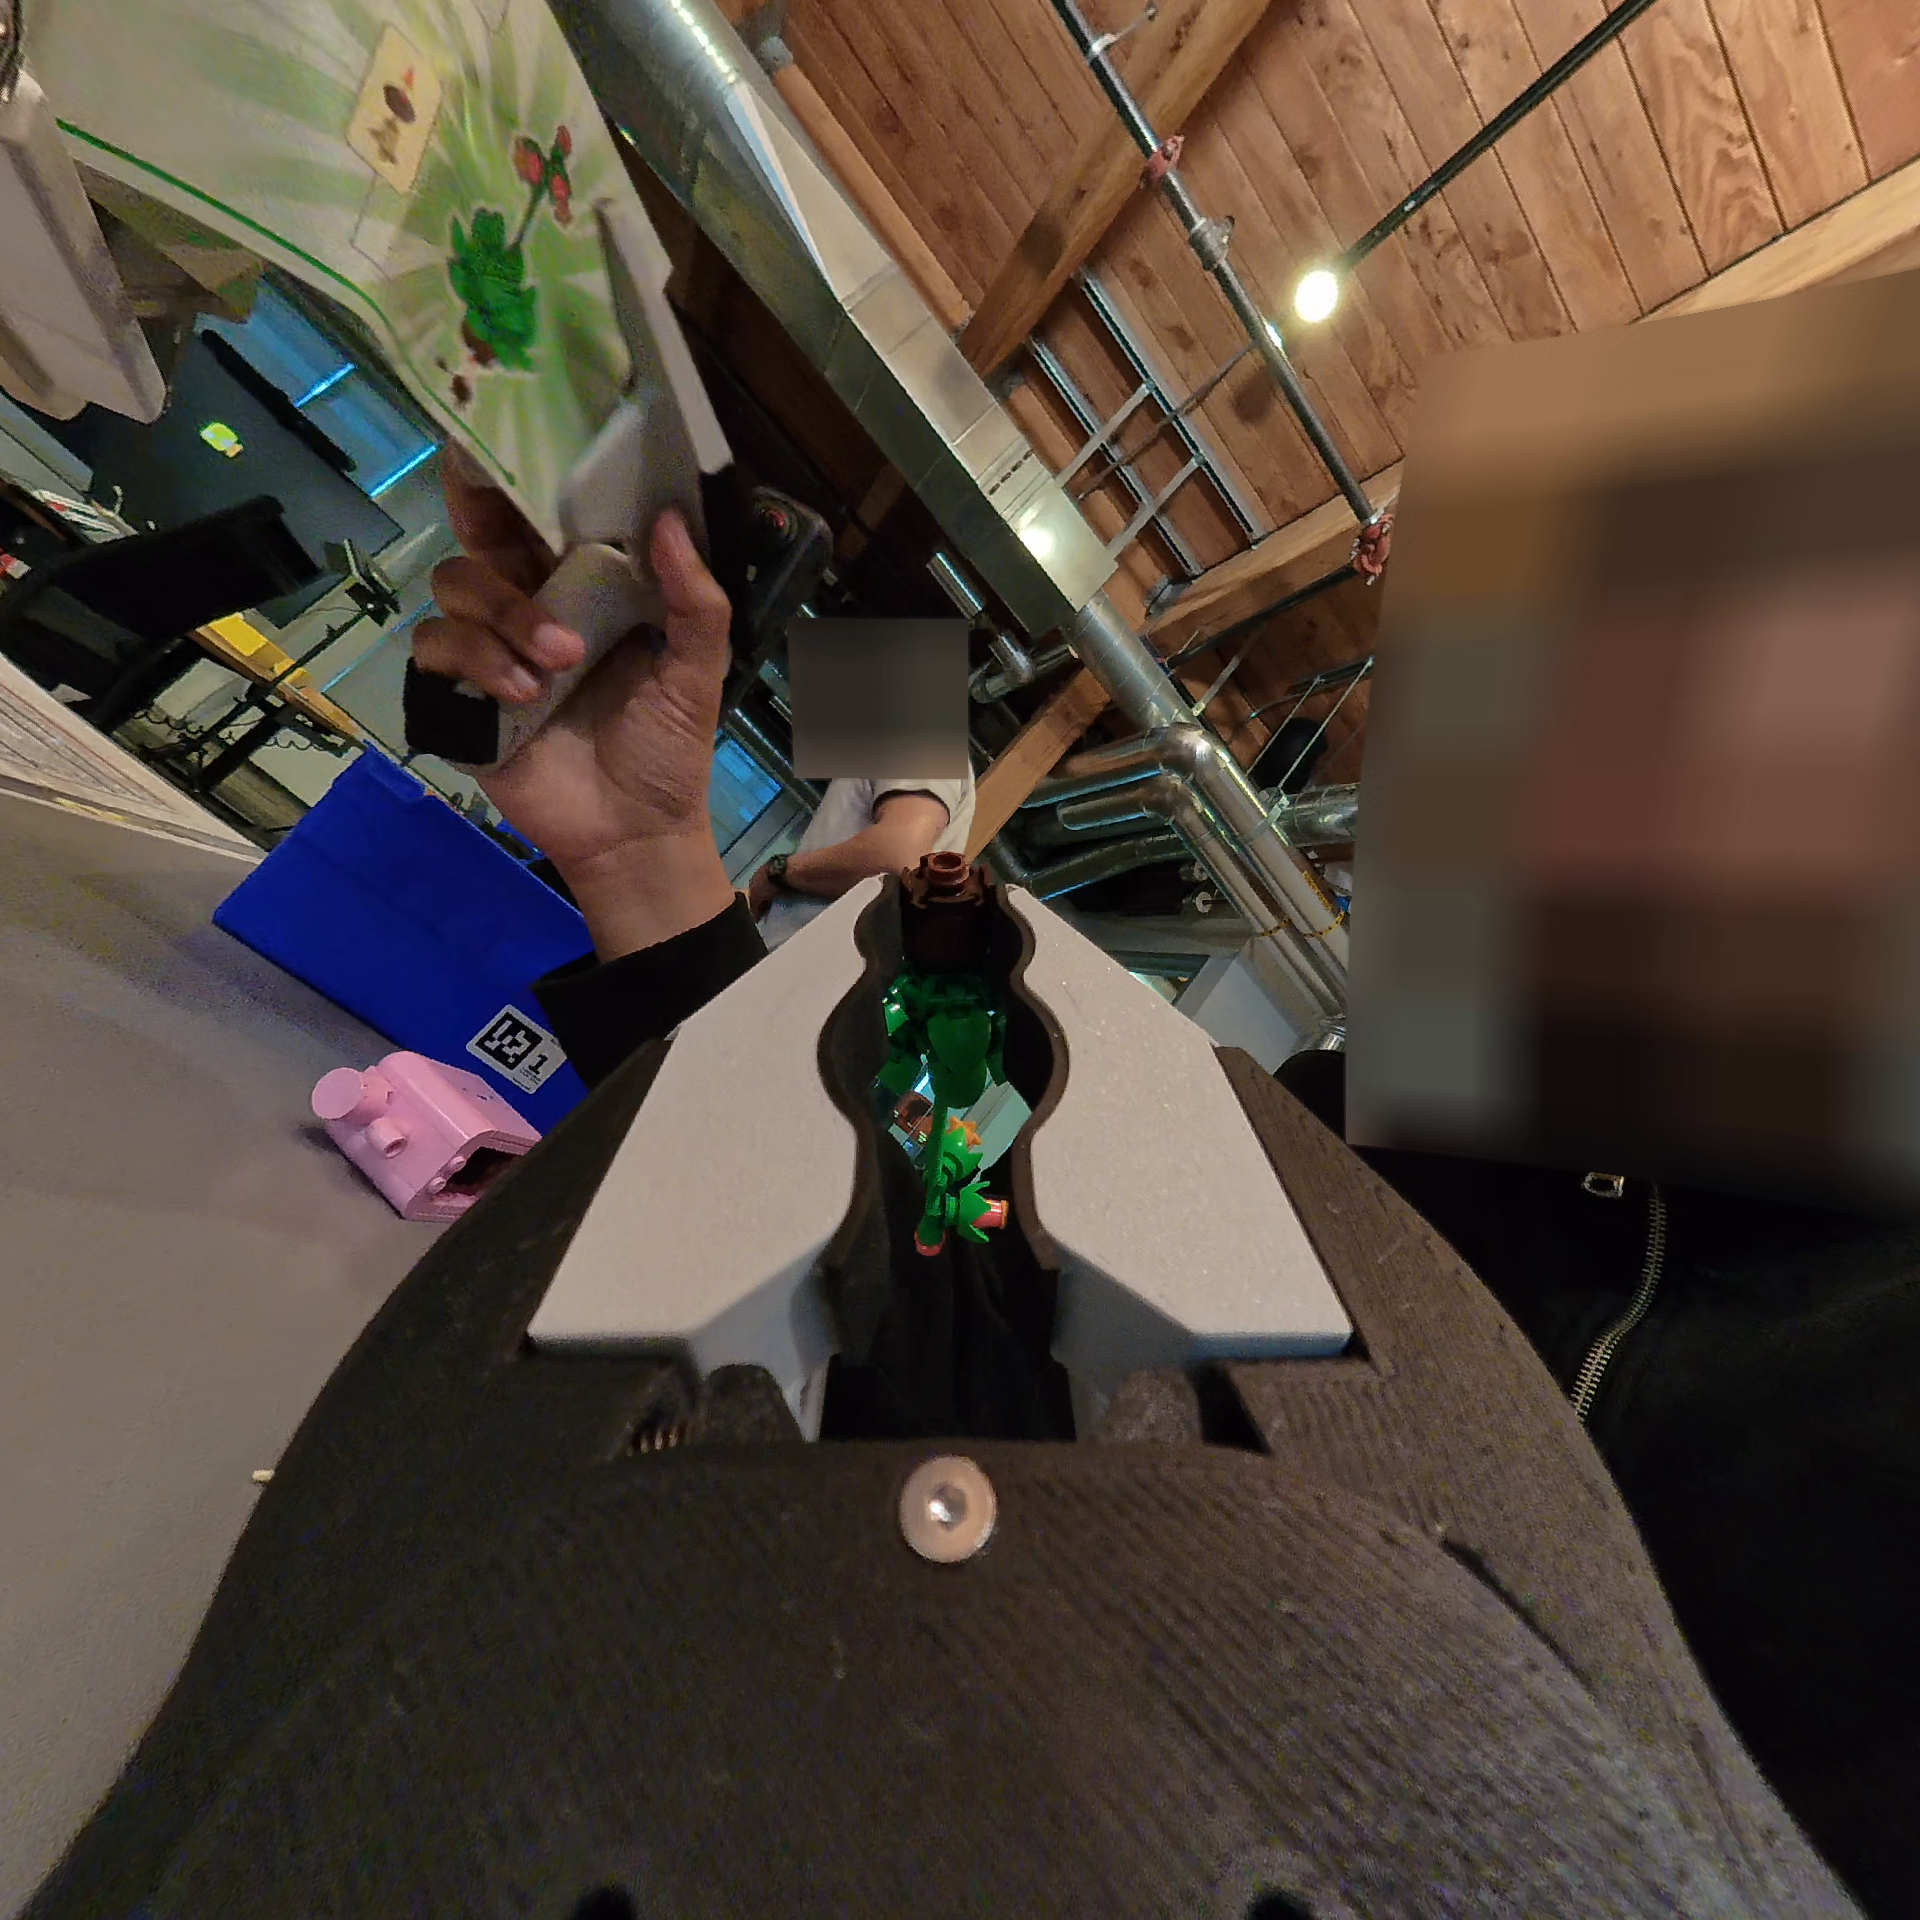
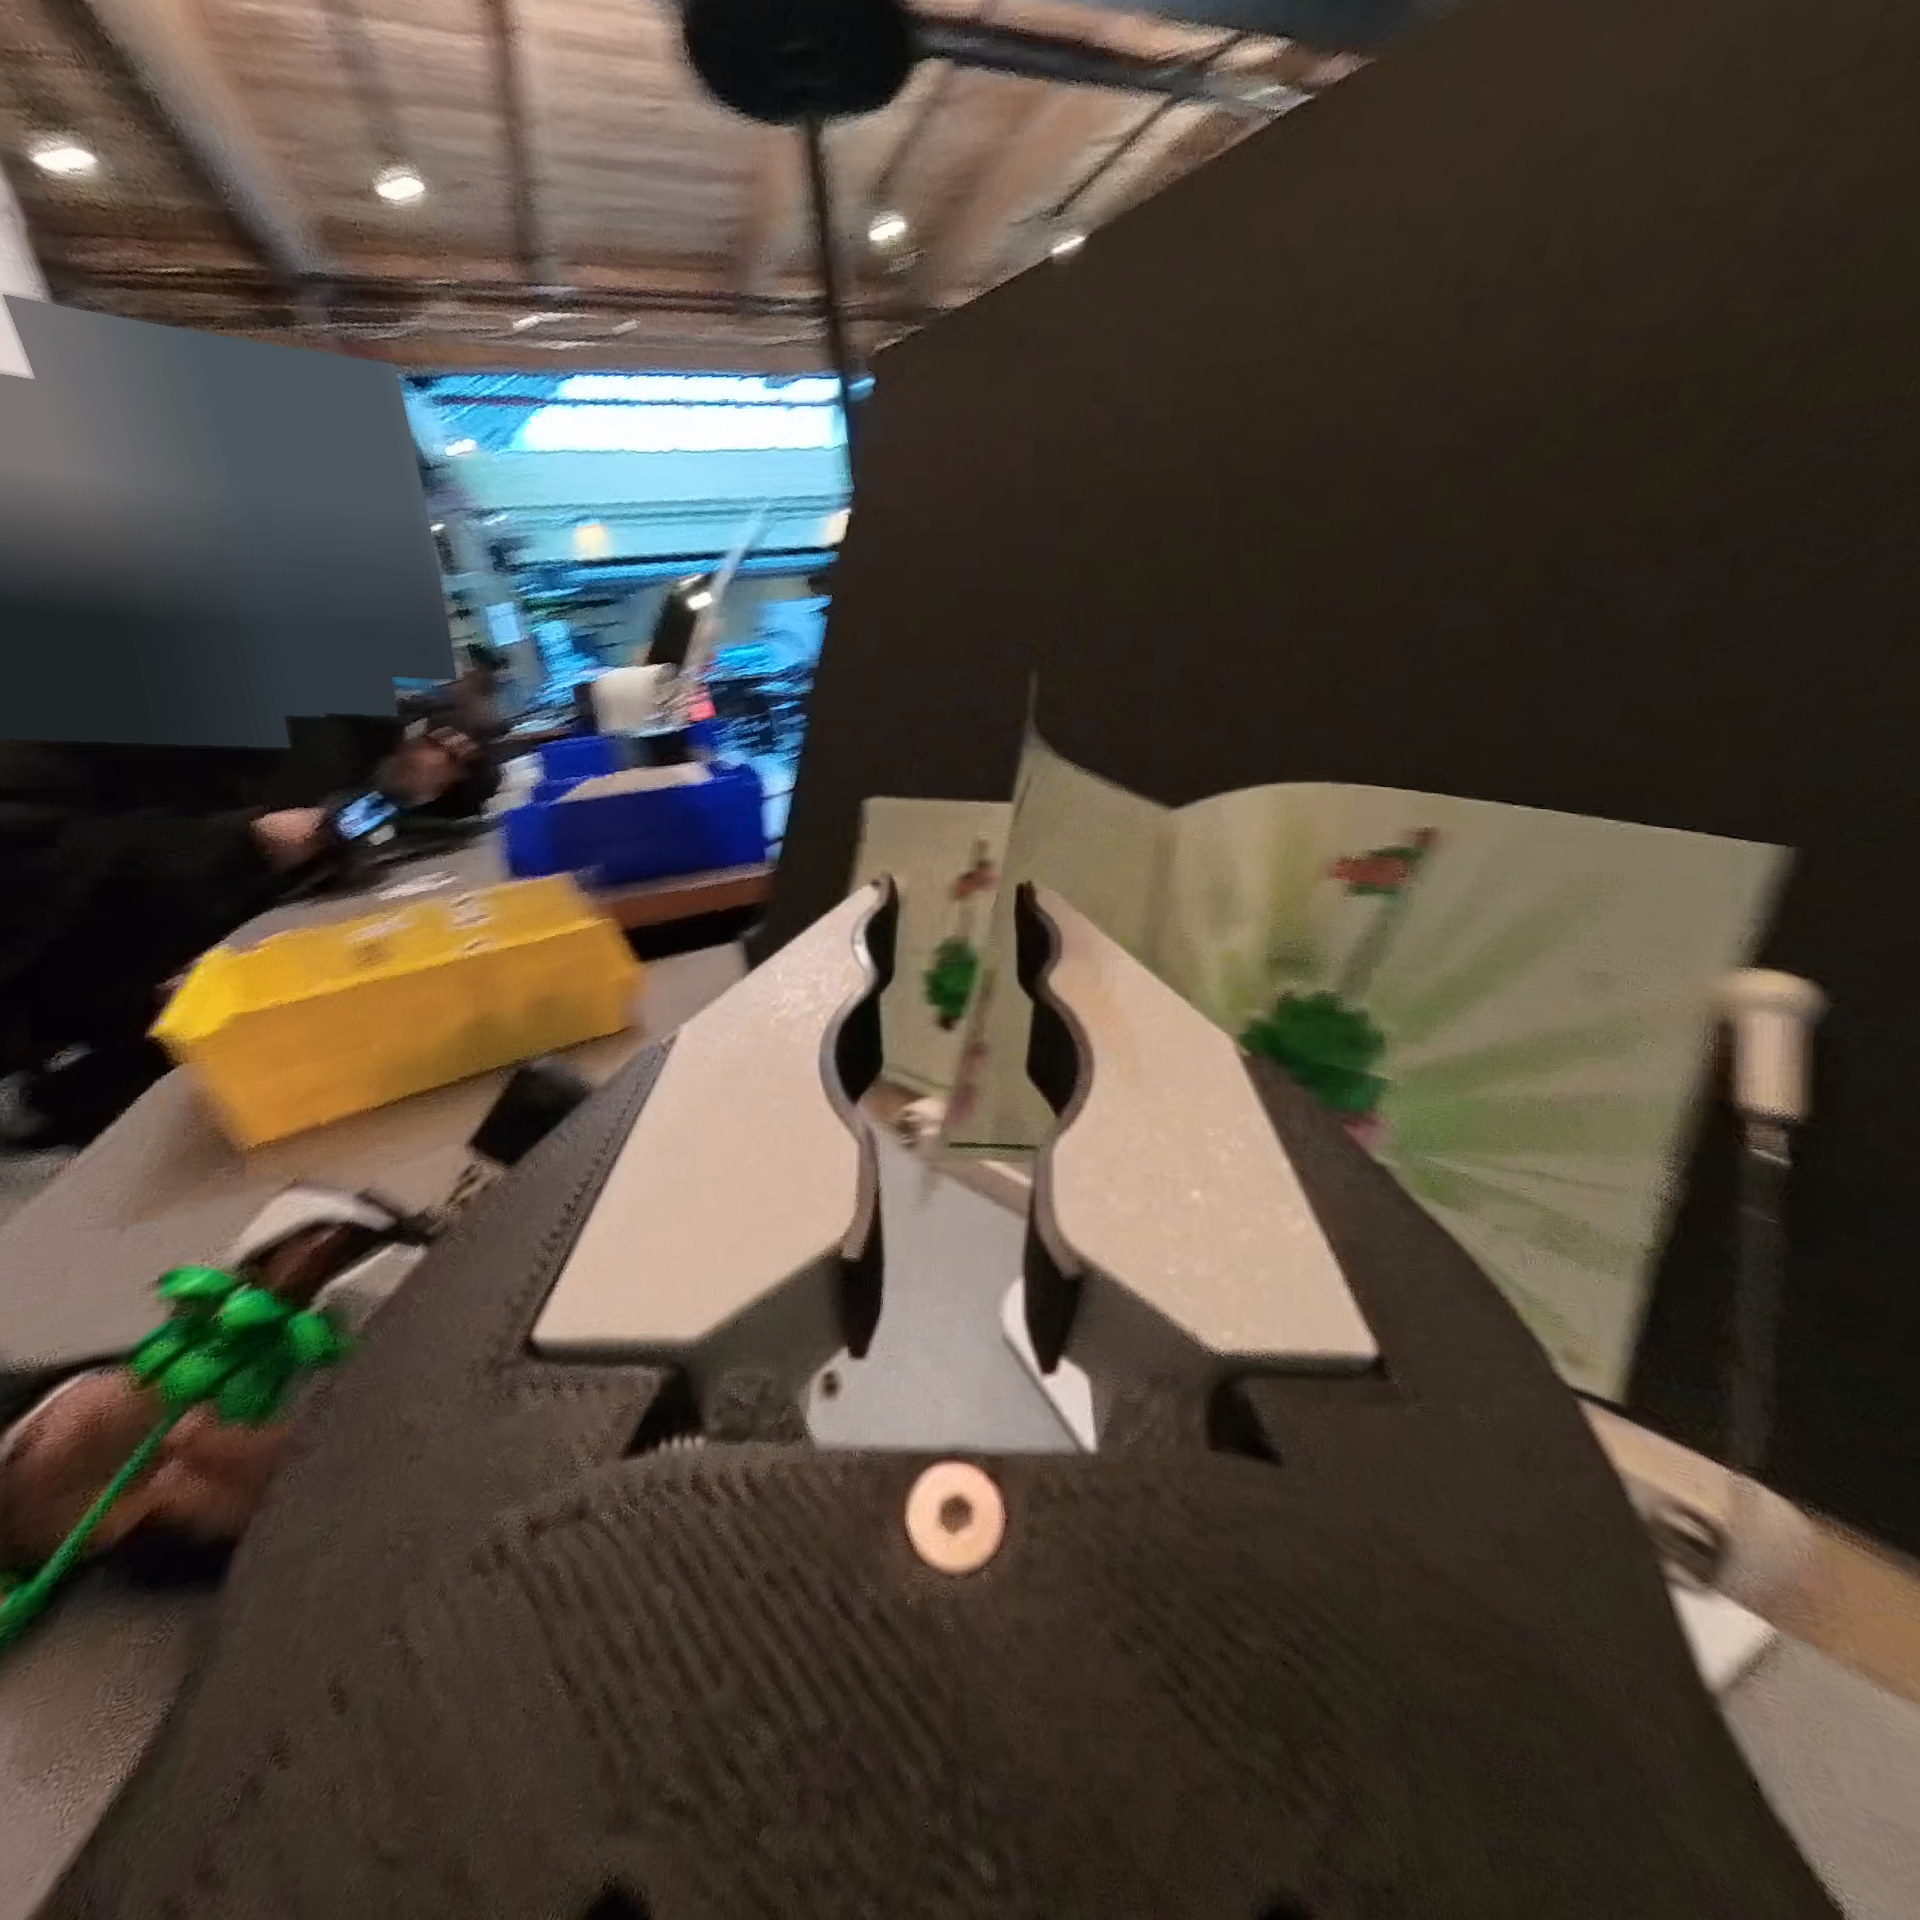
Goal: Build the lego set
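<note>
Between left gripper (image 1: 940, 894) fingers, knobbly brown-based green lego plant (image 1: 943, 1049) clamped, right gripper (image 2: 954, 914) narrowly parted, empty.

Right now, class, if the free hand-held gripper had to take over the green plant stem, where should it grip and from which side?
Probably on the bare thin green stalk between the leaf cluster and the flower end, coming from the side, across its length. The left hand-held gripper already clamps the brown round end, and the leaves look too irregular to pinch.

A grey table (image 1: 125, 1039) is seen at the left of the left wrist view. A pink Lego build (image 1: 416, 1132) and a blue bin (image 1: 395, 914) are rested on it, centre-left.
</note>
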`<state>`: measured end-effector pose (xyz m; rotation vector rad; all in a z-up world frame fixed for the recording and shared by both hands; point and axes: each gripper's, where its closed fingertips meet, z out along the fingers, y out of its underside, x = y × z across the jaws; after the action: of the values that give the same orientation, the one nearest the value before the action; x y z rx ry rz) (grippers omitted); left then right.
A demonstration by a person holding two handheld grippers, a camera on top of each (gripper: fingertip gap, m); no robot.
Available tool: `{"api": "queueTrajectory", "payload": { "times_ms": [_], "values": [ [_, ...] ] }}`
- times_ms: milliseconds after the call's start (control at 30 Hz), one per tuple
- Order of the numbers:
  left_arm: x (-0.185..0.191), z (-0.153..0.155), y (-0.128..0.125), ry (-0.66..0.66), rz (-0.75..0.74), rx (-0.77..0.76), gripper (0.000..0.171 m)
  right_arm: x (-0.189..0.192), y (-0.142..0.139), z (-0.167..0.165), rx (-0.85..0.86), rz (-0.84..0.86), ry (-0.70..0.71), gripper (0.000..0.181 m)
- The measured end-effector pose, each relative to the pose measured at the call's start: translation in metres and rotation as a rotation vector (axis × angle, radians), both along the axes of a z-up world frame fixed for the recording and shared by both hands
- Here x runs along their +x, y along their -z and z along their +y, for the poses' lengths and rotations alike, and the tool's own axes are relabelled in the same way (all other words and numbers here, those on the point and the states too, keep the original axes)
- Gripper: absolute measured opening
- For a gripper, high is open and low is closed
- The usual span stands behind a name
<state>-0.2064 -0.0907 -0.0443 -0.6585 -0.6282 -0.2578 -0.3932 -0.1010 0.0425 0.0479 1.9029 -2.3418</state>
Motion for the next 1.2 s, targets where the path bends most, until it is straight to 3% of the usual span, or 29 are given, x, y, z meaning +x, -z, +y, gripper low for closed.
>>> {"api": "queueTrajectory", "payload": {
  "times_ms": [67,267,433,733,933,1200],
  "values": [
    [0.0,0.0,0.0,0.001,-0.001,0.0,0.012,0.02,0.007,-0.009,0.053,0.043,-0.089,0.026],
    [0.0,0.001,0.0,0.001,-0.001,-0.004,0.012,0.052,0.033,-0.043,0.18,0.207,-0.112,0.026],
    [0.0,0.0,0.0,0.003,-0.001,0.001,0.012,0.066,0.05,-0.063,0.263,0.225,-0.133,0.045],
    [0.0,0.001,0.0,0.008,-0.003,0.005,0.012,0.072,0.049,-0.061,0.271,0.205,-0.161,0.056],
    [-0.001,0.002,0.001,0.014,-0.007,0.005,0.012,0.097,0.071,-0.07,0.398,0.189,-0.281,0.059],
    [-0.001,0.001,0.001,0.015,-0.008,0.007,0.012,0.093,0.077,-0.072,0.436,0.203,-0.256,0.057]
  ]
}}
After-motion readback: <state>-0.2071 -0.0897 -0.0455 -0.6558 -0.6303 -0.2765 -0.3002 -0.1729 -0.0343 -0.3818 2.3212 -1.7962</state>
